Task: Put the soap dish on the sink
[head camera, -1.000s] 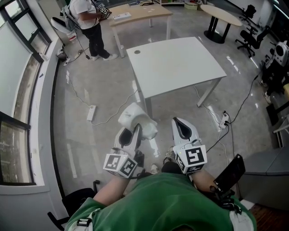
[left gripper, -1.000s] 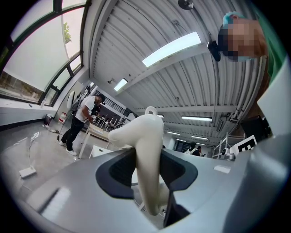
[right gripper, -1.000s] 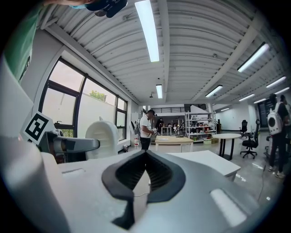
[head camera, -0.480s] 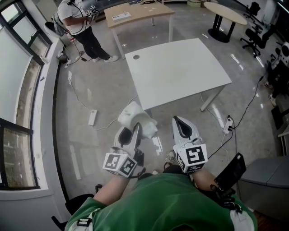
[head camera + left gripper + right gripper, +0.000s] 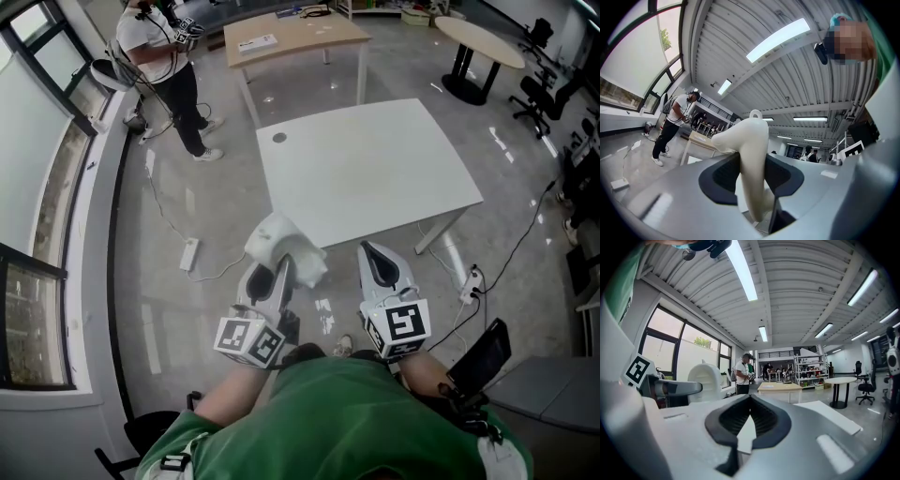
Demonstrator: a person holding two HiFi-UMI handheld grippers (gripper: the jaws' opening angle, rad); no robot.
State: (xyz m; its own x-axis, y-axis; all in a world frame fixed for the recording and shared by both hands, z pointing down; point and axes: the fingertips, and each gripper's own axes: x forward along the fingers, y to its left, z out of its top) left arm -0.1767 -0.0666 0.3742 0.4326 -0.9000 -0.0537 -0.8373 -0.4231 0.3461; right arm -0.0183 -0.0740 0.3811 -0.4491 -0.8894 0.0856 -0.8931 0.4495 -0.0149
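The soap dish is a cream-white curved piece, held up over the grey floor. My left gripper is shut on it, and its jaws press both sides of the dish's lower part. A small ring stands at the dish's top. My right gripper is beside it, level with it, shut with nothing between its jaws. In the right gripper view the soap dish shows at the left. No sink is in view.
A white table stands just ahead, with a wooden table and a round table beyond it. A person stands at the far left by the window wall. A power strip and cables lie on the floor. Office chairs stand at the right.
Both grippers, with the dish still held, have come closer to the white table. The person at the back has stepped a little to the left.
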